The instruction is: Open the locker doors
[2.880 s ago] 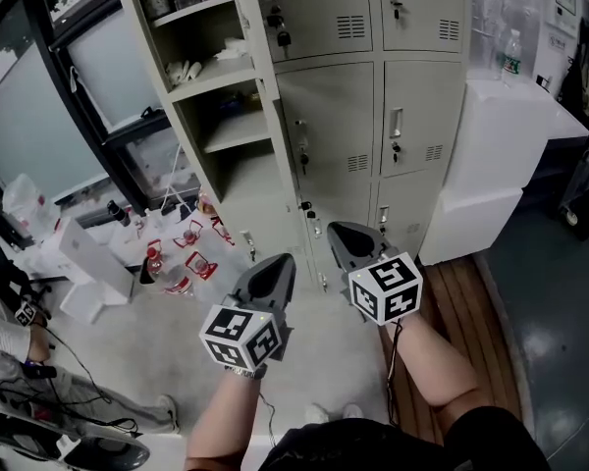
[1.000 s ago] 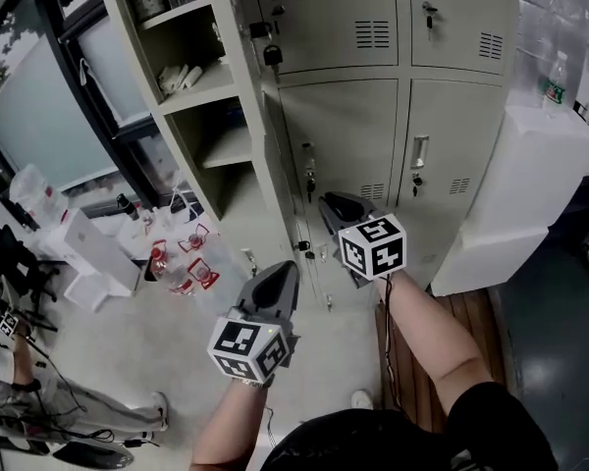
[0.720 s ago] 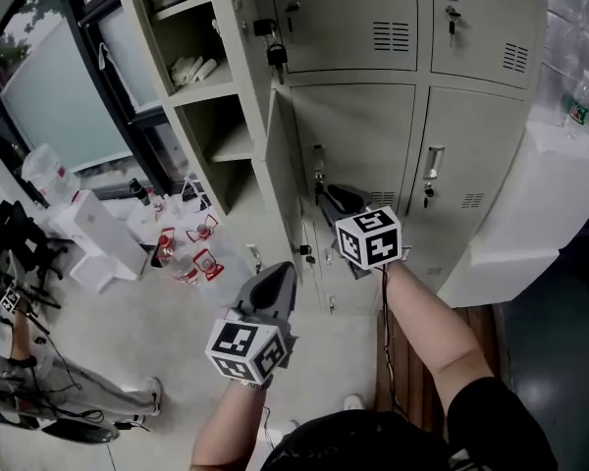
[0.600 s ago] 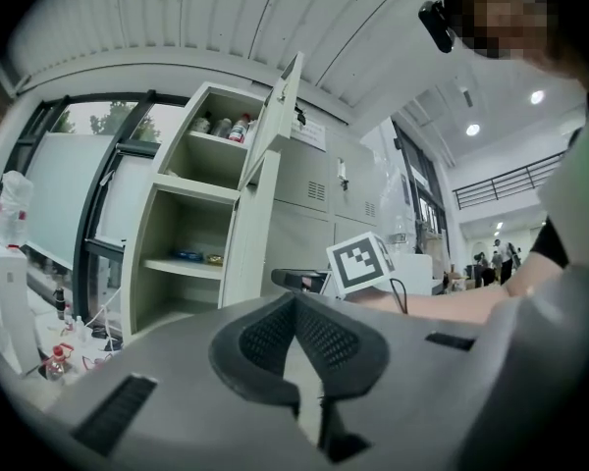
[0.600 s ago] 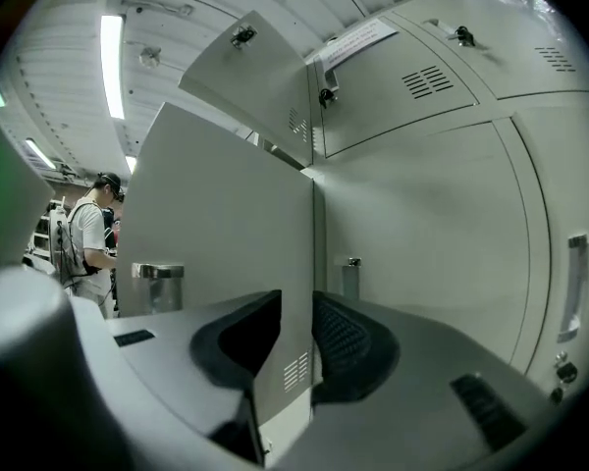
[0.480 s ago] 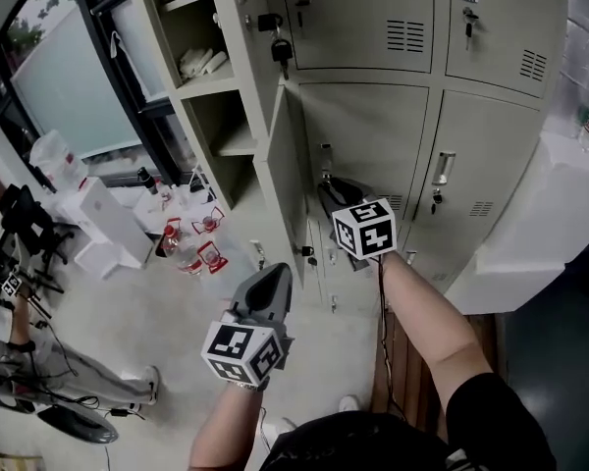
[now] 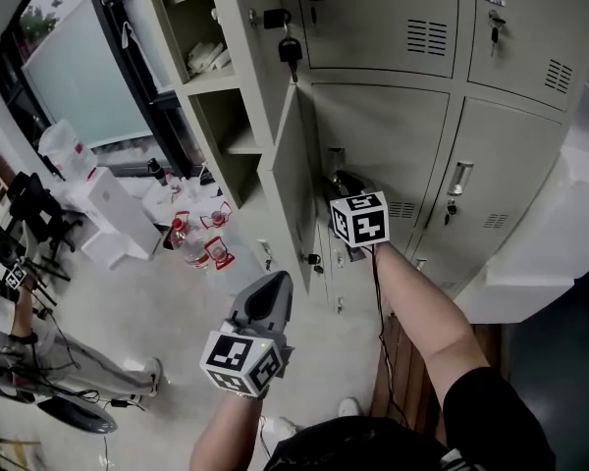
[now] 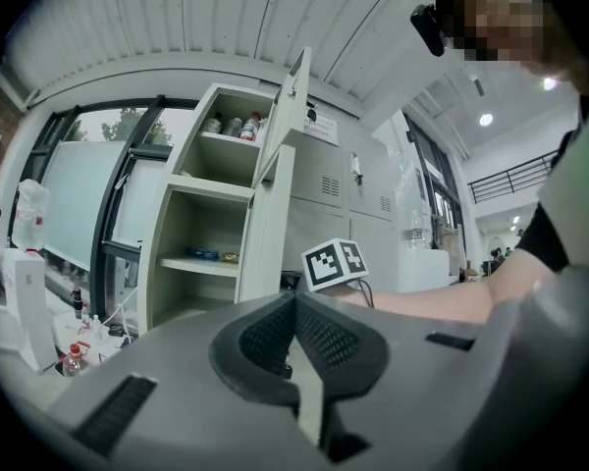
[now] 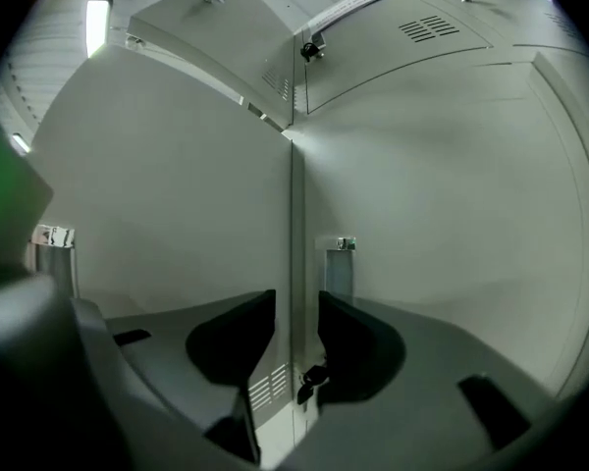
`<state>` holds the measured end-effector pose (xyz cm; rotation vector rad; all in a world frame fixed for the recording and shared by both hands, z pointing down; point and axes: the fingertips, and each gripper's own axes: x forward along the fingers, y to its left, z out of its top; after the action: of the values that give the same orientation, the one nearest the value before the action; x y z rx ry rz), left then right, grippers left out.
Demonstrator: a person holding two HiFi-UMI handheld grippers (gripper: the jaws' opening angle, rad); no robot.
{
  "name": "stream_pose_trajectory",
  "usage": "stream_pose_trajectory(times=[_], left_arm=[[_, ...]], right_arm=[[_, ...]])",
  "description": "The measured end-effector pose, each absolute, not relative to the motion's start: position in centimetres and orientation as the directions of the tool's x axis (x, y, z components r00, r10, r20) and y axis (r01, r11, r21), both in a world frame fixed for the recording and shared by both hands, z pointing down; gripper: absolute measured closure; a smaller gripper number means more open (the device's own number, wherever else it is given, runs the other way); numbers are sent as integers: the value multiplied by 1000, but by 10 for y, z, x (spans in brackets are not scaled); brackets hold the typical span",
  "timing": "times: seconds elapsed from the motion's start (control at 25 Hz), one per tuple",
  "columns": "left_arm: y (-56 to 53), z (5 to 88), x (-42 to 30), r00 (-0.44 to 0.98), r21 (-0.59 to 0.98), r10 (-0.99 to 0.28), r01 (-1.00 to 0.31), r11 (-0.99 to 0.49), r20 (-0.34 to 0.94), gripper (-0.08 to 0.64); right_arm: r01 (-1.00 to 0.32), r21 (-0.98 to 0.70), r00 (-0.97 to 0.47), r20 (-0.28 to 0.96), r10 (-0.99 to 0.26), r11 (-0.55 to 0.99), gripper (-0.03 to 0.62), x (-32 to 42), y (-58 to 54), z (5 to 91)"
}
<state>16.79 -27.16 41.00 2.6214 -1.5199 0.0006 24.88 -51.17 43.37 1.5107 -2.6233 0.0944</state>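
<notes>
A beige locker bank fills the head view. The middle-row door [image 7: 383,140] [image 9: 452,214] is closed, with a metal handle [image 7: 336,157] [image 9: 339,268] and a key [image 9: 309,383] under it. Left of it an open door [image 7: 290,175] [image 9: 167,194] stands edge-on. My right gripper [image 7: 342,181] [image 9: 296,307] is close to that handle; its jaws have just been opening and stand open. The corner between the two doors lines up with the gap, and nothing is pressed. My left gripper [image 7: 274,283] [image 8: 294,307] hangs low over the floor, shut and empty.
The open left column shows shelves [image 7: 221,77] with small items. Keys [image 7: 290,52] hang from an upper door. Bottles and white boxes [image 7: 191,243] litter the floor at left. A white cabinet [image 7: 550,263] stands at right. A person's legs [image 7: 29,337] lie at far left.
My right gripper has moved forward, up the picture, to the middle door's handle. The left gripper has stayed low. The lockers look closer now.
</notes>
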Motion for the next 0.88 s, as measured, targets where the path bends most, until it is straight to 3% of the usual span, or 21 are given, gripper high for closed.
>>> stream_pose_trajectory(times=[0.48,0.88], left_arm=[[-288,416,149,472,106,-879,-880,-464,71,561],[-291,418,132,463,111,-883,-884,-454,76,561]], right_arm=[[-907,53,-408,129,-904,418,405,240,-548,440],[-925,27,-371,155,-916,379,414,230,-559,444]])
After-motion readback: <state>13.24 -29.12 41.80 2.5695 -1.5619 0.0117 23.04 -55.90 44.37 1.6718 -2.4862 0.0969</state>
